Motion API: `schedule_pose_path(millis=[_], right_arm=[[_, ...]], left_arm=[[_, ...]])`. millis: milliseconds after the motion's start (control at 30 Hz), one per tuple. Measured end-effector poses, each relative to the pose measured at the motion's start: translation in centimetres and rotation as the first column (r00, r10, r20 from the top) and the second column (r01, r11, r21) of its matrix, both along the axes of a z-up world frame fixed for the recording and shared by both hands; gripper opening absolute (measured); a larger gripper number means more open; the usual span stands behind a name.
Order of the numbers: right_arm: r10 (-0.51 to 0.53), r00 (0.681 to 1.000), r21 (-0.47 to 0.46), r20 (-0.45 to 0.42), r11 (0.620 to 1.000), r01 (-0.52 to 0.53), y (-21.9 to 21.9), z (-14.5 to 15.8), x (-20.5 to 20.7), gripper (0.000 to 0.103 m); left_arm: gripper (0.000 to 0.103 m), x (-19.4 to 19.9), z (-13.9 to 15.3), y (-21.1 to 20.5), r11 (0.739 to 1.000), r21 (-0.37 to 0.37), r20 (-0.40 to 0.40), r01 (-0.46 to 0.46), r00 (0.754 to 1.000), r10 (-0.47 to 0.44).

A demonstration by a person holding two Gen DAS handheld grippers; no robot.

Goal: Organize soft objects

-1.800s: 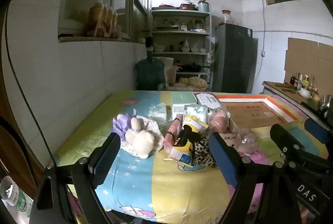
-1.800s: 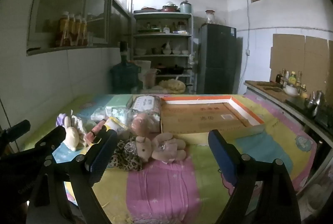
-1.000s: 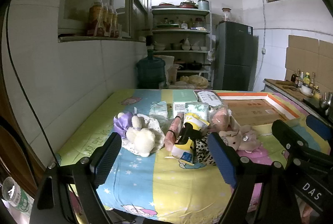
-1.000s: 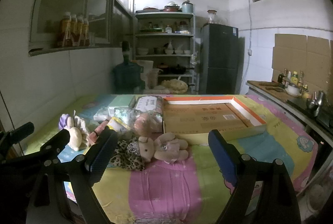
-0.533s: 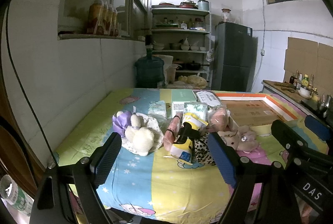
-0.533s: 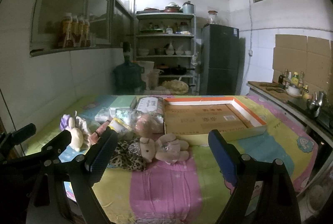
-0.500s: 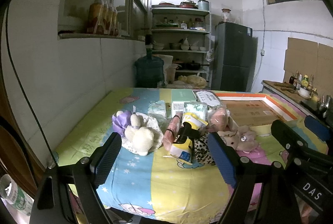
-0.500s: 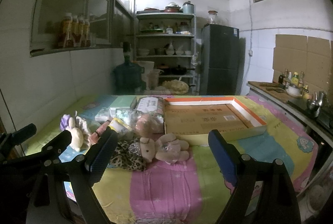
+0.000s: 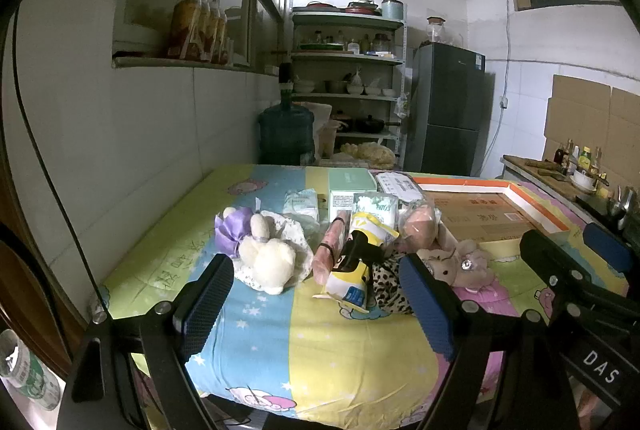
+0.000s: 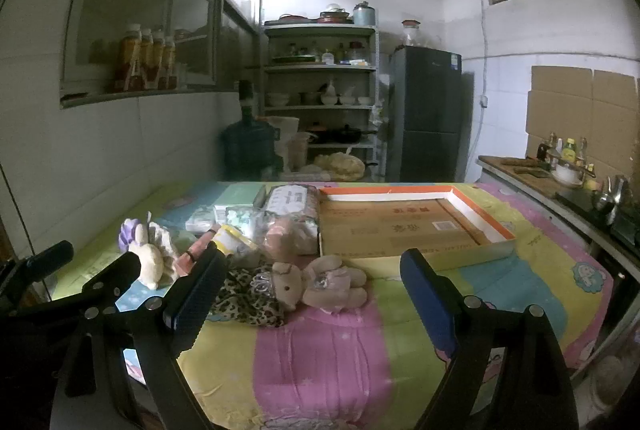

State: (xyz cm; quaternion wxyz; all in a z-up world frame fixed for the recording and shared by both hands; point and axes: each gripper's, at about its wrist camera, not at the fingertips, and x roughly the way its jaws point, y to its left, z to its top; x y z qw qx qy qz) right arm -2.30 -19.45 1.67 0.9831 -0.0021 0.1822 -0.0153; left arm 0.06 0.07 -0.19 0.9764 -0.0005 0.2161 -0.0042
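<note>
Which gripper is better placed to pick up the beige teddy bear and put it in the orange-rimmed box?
Right, probably. The right gripper has open jaws framing the teddy bear, with the box just behind. The left gripper faces the white plush.

Dim room lit from above the shelves, fisheye edges bent and black.

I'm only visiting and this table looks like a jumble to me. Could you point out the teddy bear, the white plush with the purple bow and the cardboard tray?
teddy bear [image 10: 326,284]: right wrist view, on its belly.
white plush [image 9: 269,260]: left wrist view, on its round body.
cardboard tray [image 10: 486,216]: right wrist view, on its right rim.
</note>
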Motion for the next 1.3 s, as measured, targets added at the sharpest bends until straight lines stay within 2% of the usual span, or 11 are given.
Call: schedule_pose_path(millis=[1033, 1300], right_arm=[[0.006, 1.0, 0.003, -0.002, 1.0, -0.006, 0.6, -0.2, 0.0, 0.09], [0.031, 0.999, 0.008, -0.013, 1.0, -0.031, 1.1, -0.9, 0.3, 0.09]], left_arm=[[0.085, 0.2, -0.2, 0.3, 1.0, -0.01, -0.006, 0.002, 1.0, -0.002], [0.085, 0.0, -1.5, -0.3, 1.0, -0.01, -0.018, -0.004, 1.0, 0.004]])
